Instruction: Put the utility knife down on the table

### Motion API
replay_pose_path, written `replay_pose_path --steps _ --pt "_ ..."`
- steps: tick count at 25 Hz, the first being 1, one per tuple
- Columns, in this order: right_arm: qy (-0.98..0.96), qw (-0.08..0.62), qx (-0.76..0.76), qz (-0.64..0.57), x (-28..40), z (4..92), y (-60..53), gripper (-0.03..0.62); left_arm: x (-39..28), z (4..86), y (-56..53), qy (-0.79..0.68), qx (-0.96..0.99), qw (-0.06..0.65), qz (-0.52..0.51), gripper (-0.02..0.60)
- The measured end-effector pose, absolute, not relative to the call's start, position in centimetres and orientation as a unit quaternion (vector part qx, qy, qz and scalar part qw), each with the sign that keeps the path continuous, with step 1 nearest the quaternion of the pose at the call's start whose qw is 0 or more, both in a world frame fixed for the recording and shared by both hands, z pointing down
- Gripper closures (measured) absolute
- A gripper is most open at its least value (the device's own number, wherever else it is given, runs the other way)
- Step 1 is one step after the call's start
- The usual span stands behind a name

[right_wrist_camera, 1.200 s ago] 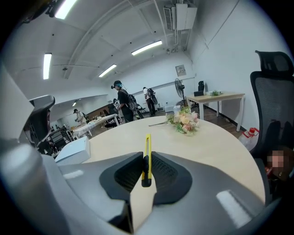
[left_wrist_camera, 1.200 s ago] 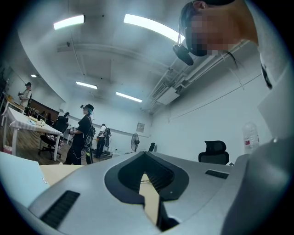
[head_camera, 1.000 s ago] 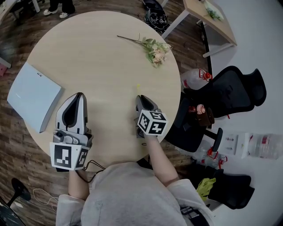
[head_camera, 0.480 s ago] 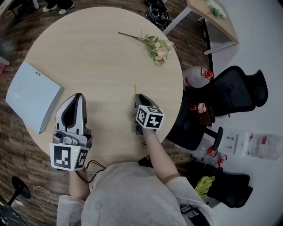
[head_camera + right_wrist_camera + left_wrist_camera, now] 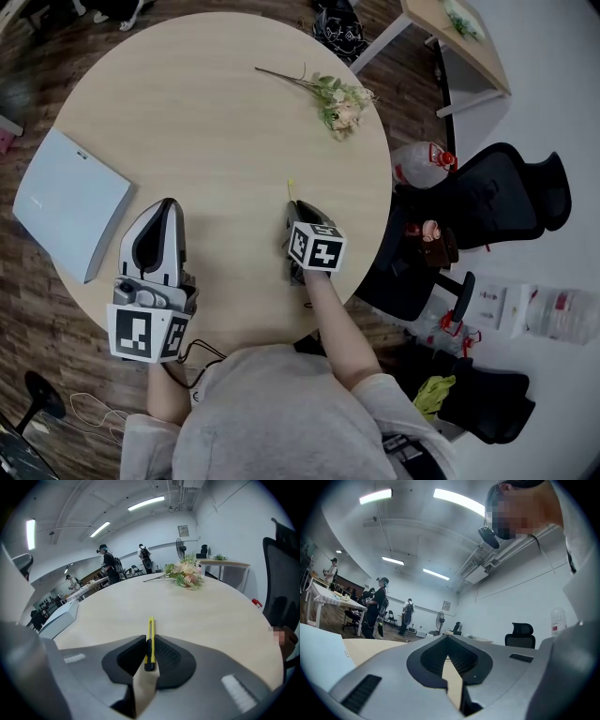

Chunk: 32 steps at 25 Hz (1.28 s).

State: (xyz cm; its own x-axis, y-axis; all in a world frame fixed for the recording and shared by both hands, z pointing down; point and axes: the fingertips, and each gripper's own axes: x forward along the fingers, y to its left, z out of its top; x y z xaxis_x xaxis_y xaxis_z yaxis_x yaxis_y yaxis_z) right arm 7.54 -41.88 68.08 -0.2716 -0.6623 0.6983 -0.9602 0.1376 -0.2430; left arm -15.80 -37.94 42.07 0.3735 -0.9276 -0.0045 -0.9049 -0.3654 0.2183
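Observation:
A thin yellow utility knife [image 5: 151,639] is pinched between the black pads of my right gripper [image 5: 149,643], its front end sticking out ahead of the jaws. In the head view that gripper [image 5: 292,208] sits low over the round wooden table [image 5: 216,122], near its right front edge, and the knife's yellow tip [image 5: 290,188] shows just beyond it. My left gripper [image 5: 168,202] rests at the table's left front, shut with nothing in it. In the left gripper view its jaws [image 5: 448,637] meet at the tip.
A light blue flat box [image 5: 66,202] lies at the table's left edge. A sprig of pale flowers [image 5: 333,101] lies at the far right. A black office chair [image 5: 487,202] and a water jug [image 5: 417,167] stand to the table's right. People stand far off.
The right gripper has shifted slightly left and its marker cube has turned a little, with the knife still held. The left gripper has not moved.

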Motion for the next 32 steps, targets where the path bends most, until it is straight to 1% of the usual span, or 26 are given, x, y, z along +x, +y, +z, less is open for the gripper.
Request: replay_pose_path --steps 11,21,22,25,32 --pt "-0.719 0.235 0.560 0.337 7.7 68.6 -41.8 0.526 -15.7 42.0 -37.8 -0.561 0.821 0.089 -0.063 0.574" --pt "-0.735 0.216 0.562 0.313 7.6 66.7 -41.9 0.514 -15.3 41.4 -37.1 -0.561 0.822 0.081 -0.064 0.574" --pt "-0.737 0.214 0.563 0.308 7.6 66.3 -41.9 0.523 -15.1 41.2 -37.0 -0.560 0.822 0.079 -0.065 0.574" --pt "-0.746 0.207 0.563 0.289 7.7 64.9 -41.6 0.583 -14.6 40.5 -36.6 -0.559 0.823 0.071 -0.066 0.574" --pt "-0.773 0.173 0.556 0.253 8.0 60.8 -40.3 0.583 -13.3 38.8 -35.0 -0.558 0.825 0.054 -0.069 0.574"
